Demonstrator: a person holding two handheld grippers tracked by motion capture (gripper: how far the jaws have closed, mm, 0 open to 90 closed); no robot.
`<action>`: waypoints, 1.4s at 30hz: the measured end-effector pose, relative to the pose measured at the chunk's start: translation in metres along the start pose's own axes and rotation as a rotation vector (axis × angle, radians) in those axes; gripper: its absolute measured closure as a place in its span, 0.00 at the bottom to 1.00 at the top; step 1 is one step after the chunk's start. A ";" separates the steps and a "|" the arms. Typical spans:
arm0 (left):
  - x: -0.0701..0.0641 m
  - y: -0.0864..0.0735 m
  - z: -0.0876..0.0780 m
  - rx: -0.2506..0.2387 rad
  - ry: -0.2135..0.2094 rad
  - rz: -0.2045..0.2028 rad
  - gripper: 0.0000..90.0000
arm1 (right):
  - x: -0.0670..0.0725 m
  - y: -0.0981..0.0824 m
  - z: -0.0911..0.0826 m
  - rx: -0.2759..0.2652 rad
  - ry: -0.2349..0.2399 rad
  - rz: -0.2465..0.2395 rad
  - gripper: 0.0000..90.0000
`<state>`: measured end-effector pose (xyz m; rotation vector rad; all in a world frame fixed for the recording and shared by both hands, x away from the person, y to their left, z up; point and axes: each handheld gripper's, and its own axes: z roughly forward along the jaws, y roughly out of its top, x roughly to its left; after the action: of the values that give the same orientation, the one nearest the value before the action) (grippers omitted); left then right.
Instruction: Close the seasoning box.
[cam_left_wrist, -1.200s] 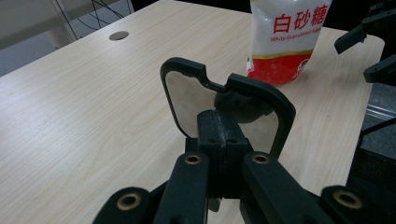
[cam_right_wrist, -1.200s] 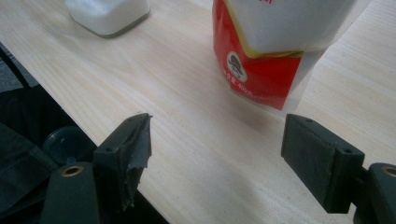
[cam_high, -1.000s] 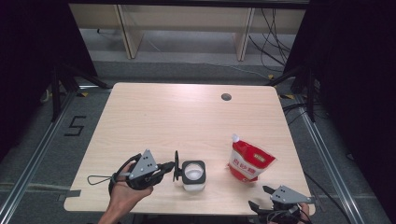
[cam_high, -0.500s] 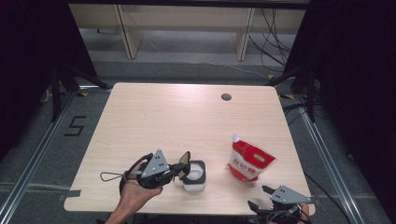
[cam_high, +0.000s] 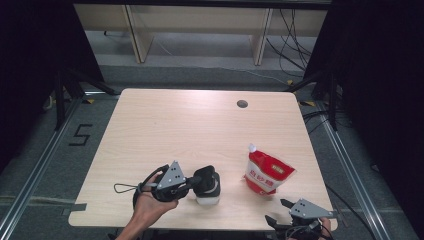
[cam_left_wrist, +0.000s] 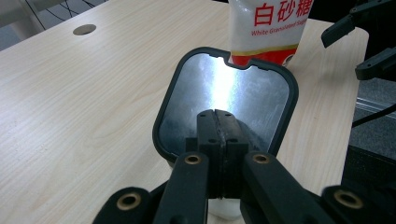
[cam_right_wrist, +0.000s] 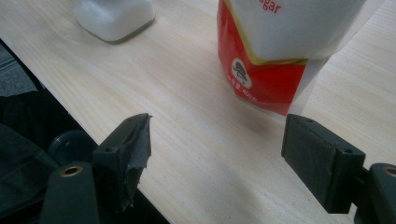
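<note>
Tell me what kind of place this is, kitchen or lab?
Probably a lab recording station, not a kitchen: a bare wooden table with a cable hole, dark curtains around it, loose cables and a taped "5" on the floor. A bag of white sugar looks like a prop.

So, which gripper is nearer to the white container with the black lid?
The left. The left gripper has its shut fingers at the container's open lid. The right gripper waits open at the table's near edge, beyond the sugar bag.
</note>
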<state>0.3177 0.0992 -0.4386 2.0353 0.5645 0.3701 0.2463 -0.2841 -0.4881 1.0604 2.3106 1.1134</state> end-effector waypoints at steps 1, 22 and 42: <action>0.000 0.000 0.001 0.009 0.005 0.012 0.99 | 0.000 0.000 0.000 0.000 0.000 0.001 0.28; -0.002 -0.003 0.009 0.011 -0.021 -0.042 0.91 | -0.001 0.000 0.001 0.008 0.040 -0.007 0.28; 0.010 -0.022 -0.022 -0.023 0.000 -0.163 0.34 | -0.001 0.000 0.001 0.007 0.042 -0.006 0.27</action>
<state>0.3100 0.1301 -0.4461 1.9516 0.7171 0.2775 0.2474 -0.2840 -0.4885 1.0413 2.3505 1.1359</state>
